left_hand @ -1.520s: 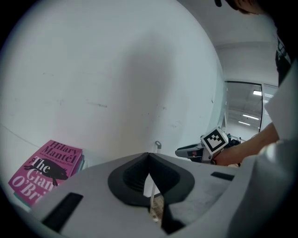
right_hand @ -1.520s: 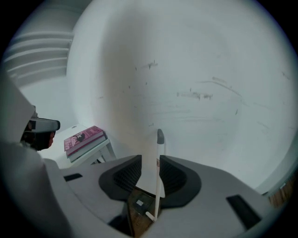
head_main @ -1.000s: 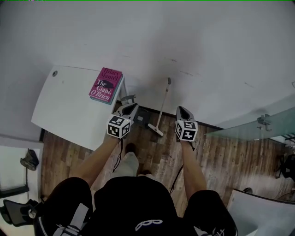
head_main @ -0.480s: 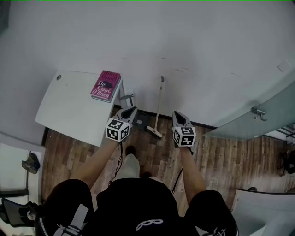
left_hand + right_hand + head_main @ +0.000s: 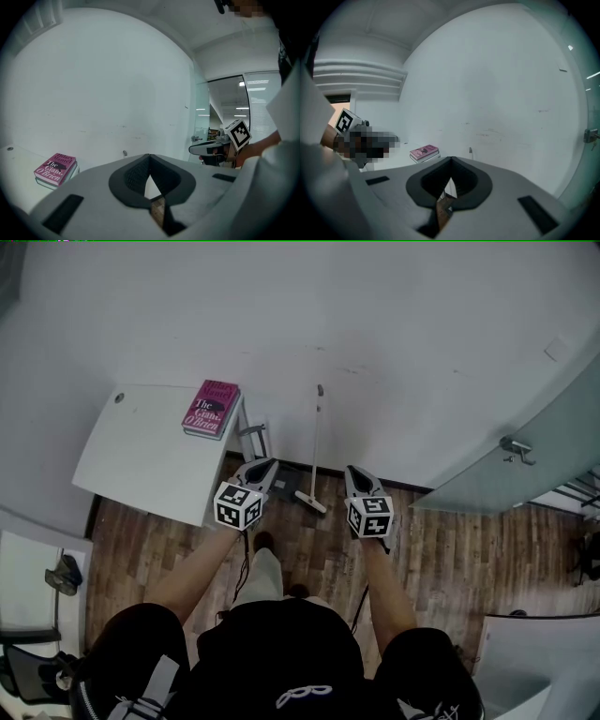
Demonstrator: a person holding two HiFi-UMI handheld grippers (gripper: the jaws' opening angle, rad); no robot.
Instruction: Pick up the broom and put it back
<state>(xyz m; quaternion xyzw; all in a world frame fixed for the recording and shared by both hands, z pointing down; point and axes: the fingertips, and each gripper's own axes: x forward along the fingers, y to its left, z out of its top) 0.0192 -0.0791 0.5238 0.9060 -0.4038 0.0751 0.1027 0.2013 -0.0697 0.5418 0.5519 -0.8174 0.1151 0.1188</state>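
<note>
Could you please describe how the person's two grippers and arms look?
The left gripper and right gripper are alike: light grey tapered shells, dark textured lining inside the jaws, and a white cube with black square markers at the rear. A thin dark cable trails from each. No sleeves cover the forearms.

I hold both forearms forward, side by side. Left gripper (image 5: pixel 262 467) and right gripper (image 5: pixel 354 474): jaws together, empty.

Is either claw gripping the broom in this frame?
No, the broom leans against the wall, clear of the left claw and right claw, both shut on nothing.
</note>
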